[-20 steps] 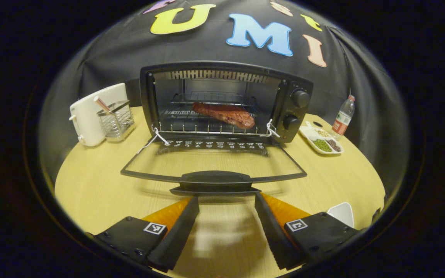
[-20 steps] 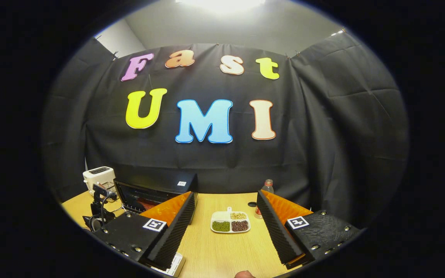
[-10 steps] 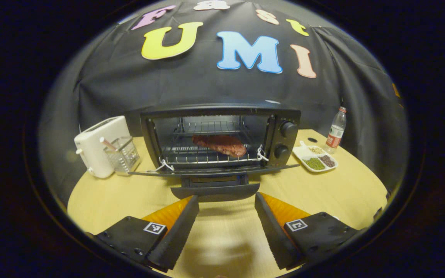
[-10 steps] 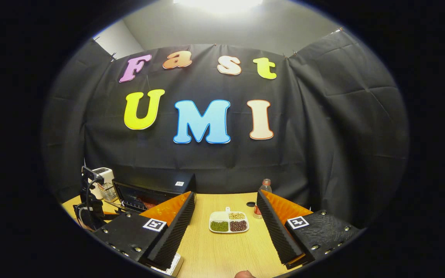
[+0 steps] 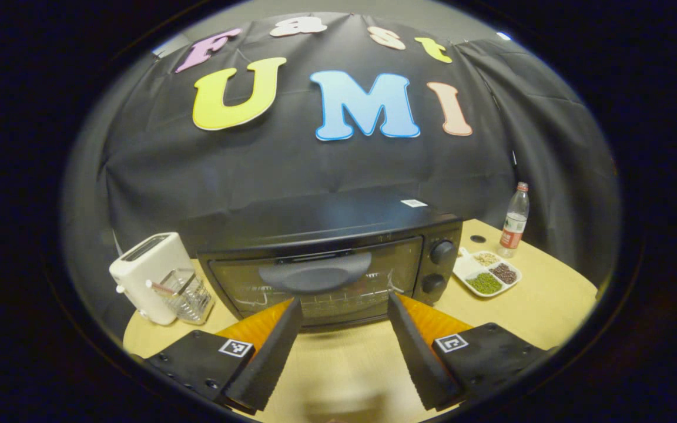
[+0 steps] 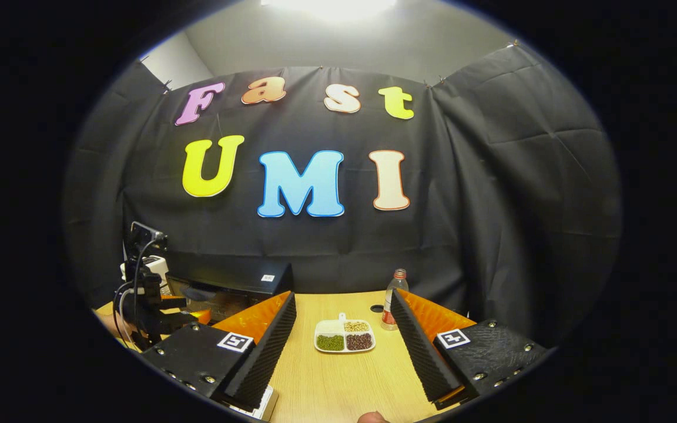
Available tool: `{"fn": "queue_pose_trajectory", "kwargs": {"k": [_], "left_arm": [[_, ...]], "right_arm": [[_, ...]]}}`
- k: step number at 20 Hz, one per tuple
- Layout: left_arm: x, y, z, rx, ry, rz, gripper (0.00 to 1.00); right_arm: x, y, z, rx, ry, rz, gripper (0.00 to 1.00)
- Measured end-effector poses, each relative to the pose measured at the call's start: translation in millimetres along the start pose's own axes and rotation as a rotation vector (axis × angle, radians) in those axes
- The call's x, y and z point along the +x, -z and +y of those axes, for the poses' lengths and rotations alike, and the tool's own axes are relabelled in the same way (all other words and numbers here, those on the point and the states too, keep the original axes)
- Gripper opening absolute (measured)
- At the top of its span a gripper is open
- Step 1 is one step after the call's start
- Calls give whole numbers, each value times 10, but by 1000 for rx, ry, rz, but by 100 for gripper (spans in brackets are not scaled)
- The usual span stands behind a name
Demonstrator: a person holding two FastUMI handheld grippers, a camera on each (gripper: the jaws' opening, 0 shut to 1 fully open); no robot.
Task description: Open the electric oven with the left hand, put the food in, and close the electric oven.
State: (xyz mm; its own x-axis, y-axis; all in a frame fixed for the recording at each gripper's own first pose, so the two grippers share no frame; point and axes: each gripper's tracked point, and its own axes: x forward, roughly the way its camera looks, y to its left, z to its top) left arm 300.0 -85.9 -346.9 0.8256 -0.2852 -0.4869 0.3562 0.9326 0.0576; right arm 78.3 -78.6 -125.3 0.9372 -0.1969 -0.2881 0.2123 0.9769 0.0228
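Electric oven [image 5: 327, 258] stands on surface [image 5: 520, 305], door up against the body, handle [image 5: 315, 276] just above left tongs [image 5: 341, 338]. Left tongs spread wide, empty; likely pushing door shut. Food not discernible through glass. Right tongs [image 6: 344, 346] parked wide, empty, clear of the oven.

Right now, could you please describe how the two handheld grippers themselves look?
Each gripper, left gripper and right gripper, has two wedge-shaped fingers with ribbed inner pads, on black bolted blocks, each bearing a square black-and-white marker. In the right gripper view, the left gripper carries black cables.
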Motion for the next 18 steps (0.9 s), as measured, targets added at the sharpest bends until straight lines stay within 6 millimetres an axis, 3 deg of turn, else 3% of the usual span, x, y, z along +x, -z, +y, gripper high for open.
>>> {"fn": "queue_pose_trajectory", "kwargs": {"k": [4,5,7,8,10,13,18], "left_arm": [[-61,-183,-119,-10,11,-38,97],[-150,-240,-145,-19,10,-53,100],[-381,-376,-186,-38,-2,-89,97],[-521,-462,-196,-50,-15,-109,100],[-844,-652,-188,-77,-47,-166,97],[-1419,-877,-166,-94,-106,-226,100],[-2435,-1137,-96,-121,-209,-306,97]], "right_arm": [[-84,-26,-47,16,9,-3,98],[-127,-56,-55,17,4,-10,98],[-211,-103,-57,17,-15,-25,98],[-249,-125,-61,15,-27,-33,98],[-331,-179,-68,12,-58,-46,98],[-475,-229,-69,27,-115,-57,98],[-695,-305,-80,52,-194,-80,97]]}}
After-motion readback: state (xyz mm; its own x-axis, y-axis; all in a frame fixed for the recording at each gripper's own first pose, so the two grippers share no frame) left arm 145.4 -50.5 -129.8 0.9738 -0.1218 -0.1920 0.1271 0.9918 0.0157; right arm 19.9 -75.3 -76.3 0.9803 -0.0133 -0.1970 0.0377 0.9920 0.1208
